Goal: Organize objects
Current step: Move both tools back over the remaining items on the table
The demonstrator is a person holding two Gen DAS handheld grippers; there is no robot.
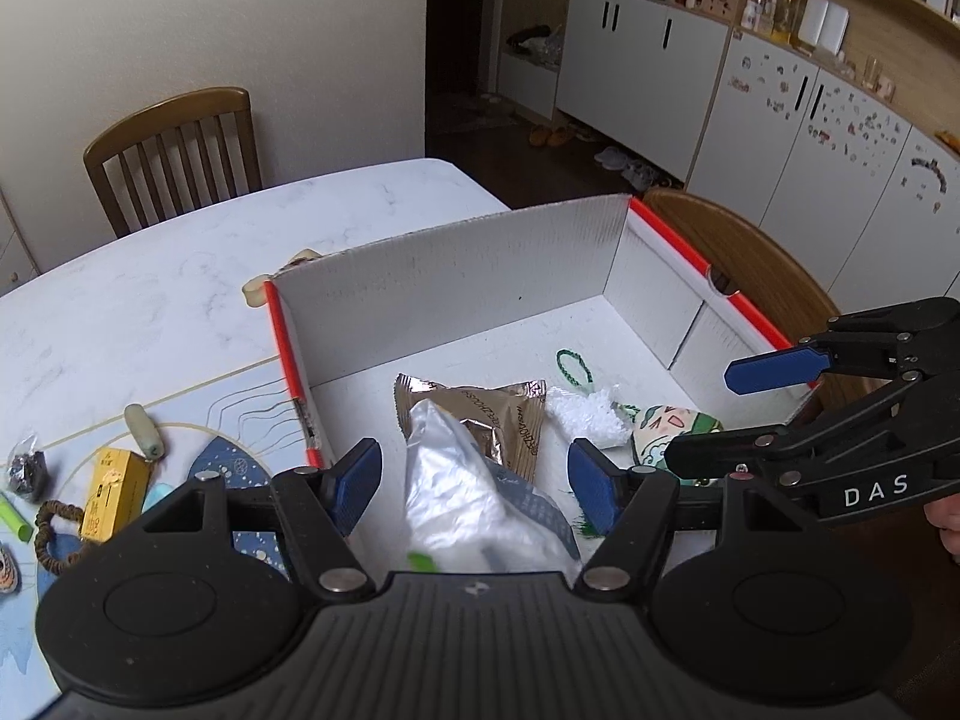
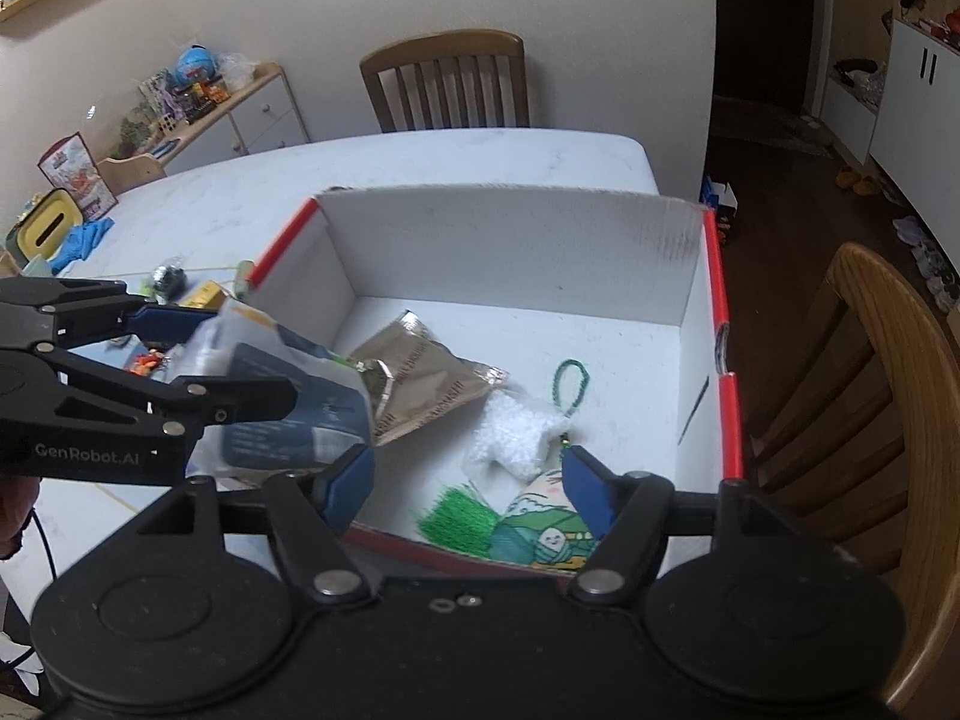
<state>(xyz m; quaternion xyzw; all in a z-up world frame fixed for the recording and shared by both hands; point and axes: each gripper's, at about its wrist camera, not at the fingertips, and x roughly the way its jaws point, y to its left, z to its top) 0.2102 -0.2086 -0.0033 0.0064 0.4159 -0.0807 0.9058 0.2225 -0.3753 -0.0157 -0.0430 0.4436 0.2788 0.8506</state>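
We cannot read what the plastic bag (image 1: 480, 480) contains: it is white and partly clear, with a dark blue part, and its lower end is cut off behind the body of the left gripper (image 1: 474, 480). In the right wrist view the same bag (image 2: 288, 396) is half covered by the left gripper's black arm. The printed pouch (image 2: 540, 534) and its green tassel (image 2: 459, 519) are partly hidden by the right gripper (image 2: 468, 489). The small things on the table (image 1: 150, 312) left of the box are too blurred to name surely.

The bag lies between the left fingers, over the near left corner of the box (image 1: 456, 276); the fingers stand apart and we see no pad pressing on it, so they are released. The right fingers are released too, with nothing between them, above the pouch.

The white box with red edges stands on the table. Inside are a brown foil packet (image 1: 480, 402), a white fluffy piece (image 1: 585, 411), a green cord loop (image 1: 573, 366) and the pouch.
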